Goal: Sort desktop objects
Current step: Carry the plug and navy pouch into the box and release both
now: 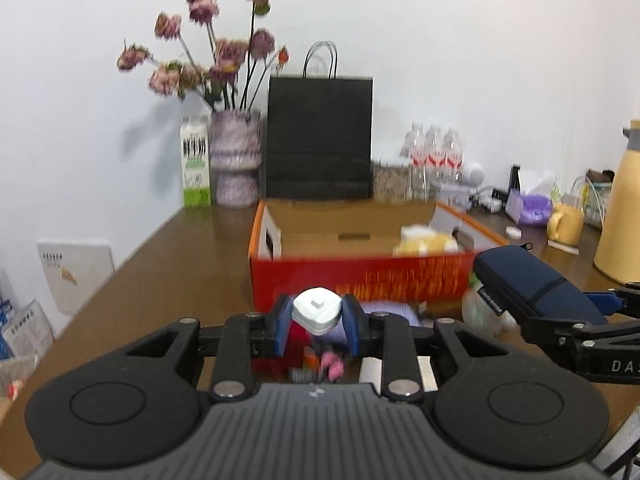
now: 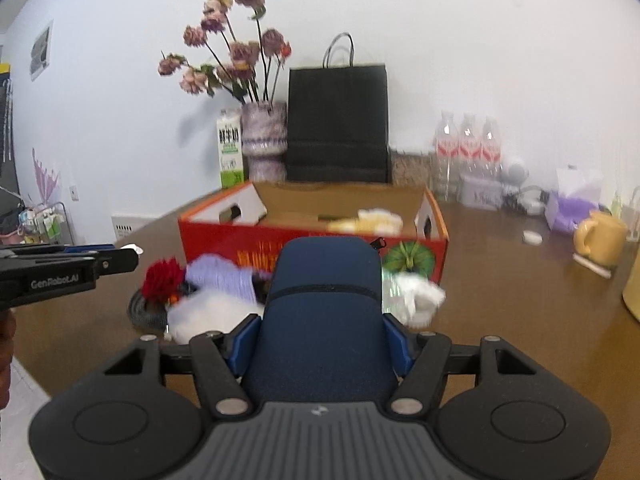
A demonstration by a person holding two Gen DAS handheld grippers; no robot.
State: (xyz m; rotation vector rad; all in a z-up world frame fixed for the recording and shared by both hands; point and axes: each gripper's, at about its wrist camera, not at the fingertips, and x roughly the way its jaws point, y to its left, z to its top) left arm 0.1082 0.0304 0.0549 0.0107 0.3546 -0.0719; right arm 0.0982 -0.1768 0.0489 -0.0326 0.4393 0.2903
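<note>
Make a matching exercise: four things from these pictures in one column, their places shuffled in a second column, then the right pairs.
Things:
1. white charger
2. navy zip case
3. yellow mug
4. yellow plush toy

Places:
A. on the table, right of the red box
B. inside the red box
C. between the left gripper's pads
D. between the right gripper's pads

Pairs: 1-C, 2-D, 3-A, 4-B

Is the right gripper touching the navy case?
Touching. Right wrist view: the right gripper has both blue pads pressed against the navy case, which sits between the jaws.
</note>
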